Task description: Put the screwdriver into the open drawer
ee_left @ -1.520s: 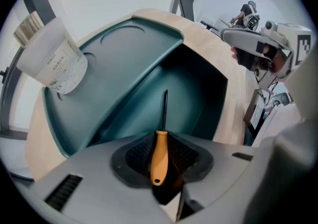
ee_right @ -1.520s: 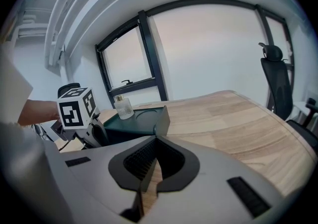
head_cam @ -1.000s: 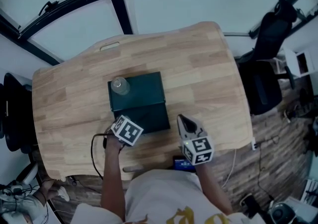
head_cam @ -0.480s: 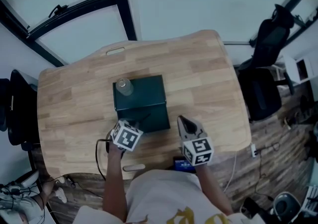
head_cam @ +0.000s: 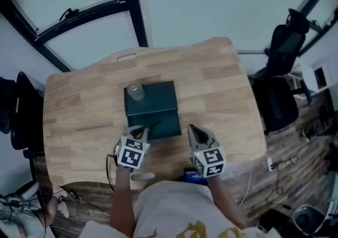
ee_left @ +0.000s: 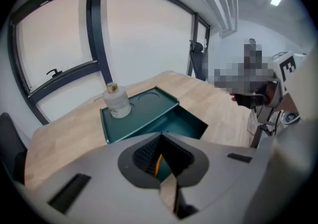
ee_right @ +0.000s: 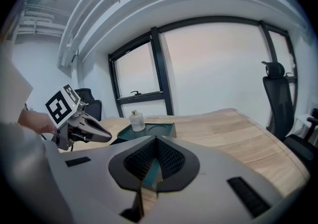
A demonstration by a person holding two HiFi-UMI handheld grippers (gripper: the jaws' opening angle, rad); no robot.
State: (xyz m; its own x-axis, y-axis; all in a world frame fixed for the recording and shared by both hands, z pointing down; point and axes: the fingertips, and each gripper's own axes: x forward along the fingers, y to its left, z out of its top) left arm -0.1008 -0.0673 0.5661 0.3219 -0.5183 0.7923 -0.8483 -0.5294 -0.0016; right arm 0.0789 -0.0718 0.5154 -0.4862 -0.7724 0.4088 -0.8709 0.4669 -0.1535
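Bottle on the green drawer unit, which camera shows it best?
The left gripper view: the bottle stands close, seen from the side, clear body and gold cap, on top of the drawer unit. The head view shows it from above, mostly its cap; the right gripper view shows it small and far off.

Grey left claw (head_cam: 139,132) and right claw (head_cam: 195,129) bear black-and-white marker cubes (head_cam: 131,153).
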